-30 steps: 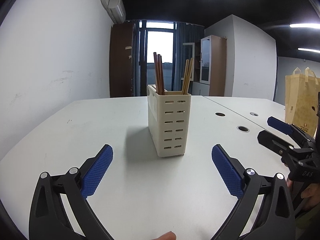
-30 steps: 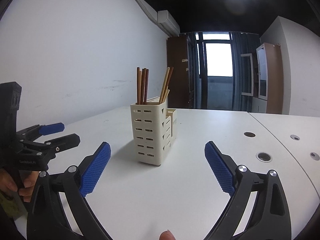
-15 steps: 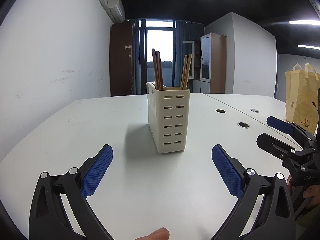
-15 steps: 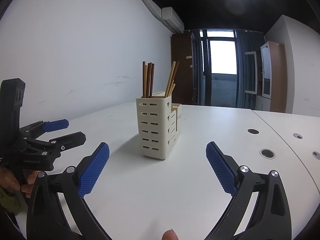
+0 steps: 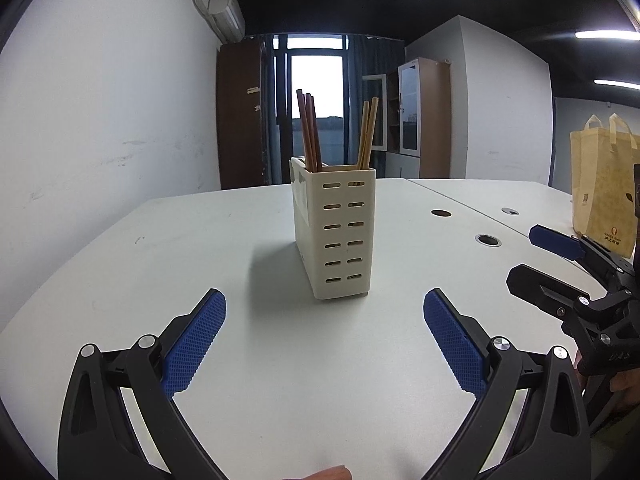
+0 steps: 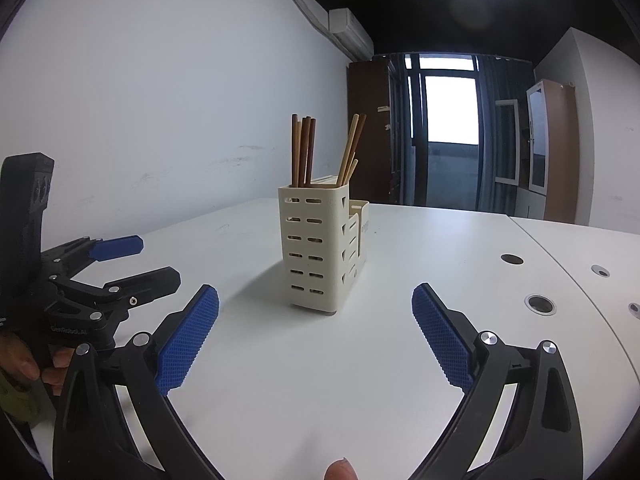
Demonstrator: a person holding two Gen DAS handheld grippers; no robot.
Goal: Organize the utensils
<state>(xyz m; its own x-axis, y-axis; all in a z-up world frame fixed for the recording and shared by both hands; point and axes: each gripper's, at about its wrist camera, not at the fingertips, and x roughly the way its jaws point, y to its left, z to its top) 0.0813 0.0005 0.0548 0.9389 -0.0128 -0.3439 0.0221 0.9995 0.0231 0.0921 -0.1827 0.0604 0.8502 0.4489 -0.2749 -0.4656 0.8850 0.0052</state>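
A cream slotted utensil holder (image 5: 334, 232) stands upright on the white table (image 5: 200, 248). It holds dark brown chopsticks (image 5: 308, 132) on its left side and lighter chopsticks (image 5: 368, 132) on its right. It also shows in the right wrist view (image 6: 316, 244), with the dark chopsticks (image 6: 303, 150) and the light chopsticks (image 6: 351, 150). My left gripper (image 5: 324, 332) is open and empty, a little short of the holder. My right gripper (image 6: 316, 328) is open and empty too. Each gripper shows in the other's view: the right one (image 5: 552, 256), the left one (image 6: 132, 260).
A tan paper bag (image 5: 600, 184) stands on the table at the far right. Round cable holes (image 5: 488, 240) sit in the table to the right of the holder. A white wall runs along the left. Cabinets and a window are at the back.
Both grippers have tilted and drawn slightly back, so the holder sits a bit farther off and lower in view. Both stay open and empty. The holder has not moved.
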